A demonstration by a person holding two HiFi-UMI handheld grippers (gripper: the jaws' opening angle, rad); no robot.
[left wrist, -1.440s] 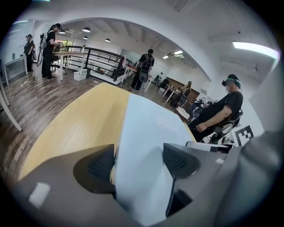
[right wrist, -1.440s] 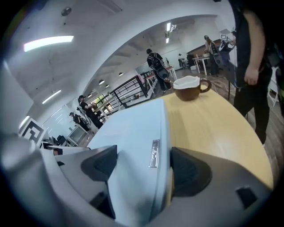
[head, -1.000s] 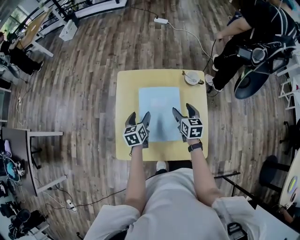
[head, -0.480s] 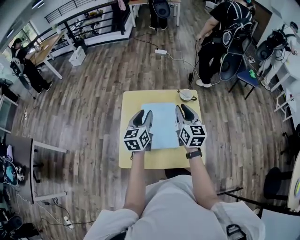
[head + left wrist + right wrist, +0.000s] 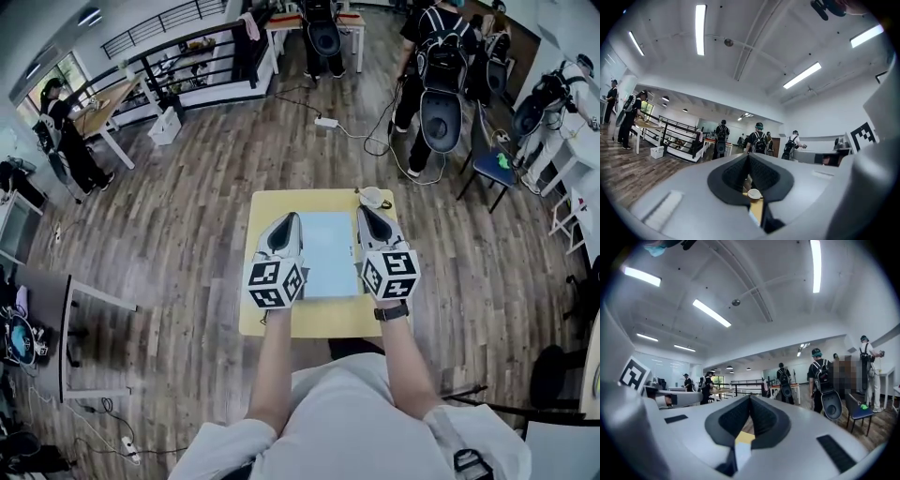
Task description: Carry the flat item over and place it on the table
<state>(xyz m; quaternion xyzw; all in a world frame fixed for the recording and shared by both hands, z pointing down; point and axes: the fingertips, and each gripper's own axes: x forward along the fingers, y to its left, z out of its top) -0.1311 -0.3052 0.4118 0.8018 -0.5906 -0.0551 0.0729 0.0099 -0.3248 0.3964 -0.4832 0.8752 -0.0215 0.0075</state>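
The flat item, a pale blue sheet (image 5: 330, 255), lies flat on the small yellow table (image 5: 265, 317). Both grippers are held above it and apart from it. My left gripper (image 5: 287, 221) is over the sheet's left edge, my right gripper (image 5: 364, 212) over its right edge. Each has its jaws shut with nothing between them. In the left gripper view the left gripper (image 5: 749, 155) has its pads meeting at the tips, with the table (image 5: 758, 207) showing below. In the right gripper view the right gripper (image 5: 750, 398) looks the same, above the sheet (image 5: 740, 454).
A white cup (image 5: 374, 197) stands at the table's far right corner, also visible as the cup (image 5: 753, 193) in the left gripper view. Wood floor surrounds the table. People with backpacks (image 5: 441, 75) stand beyond it, near chairs, cables and a railing (image 5: 178, 47).
Both grippers have gone from open to shut and risen away from the sheet, which stays on the table. The head view has lifted, showing more of the room.
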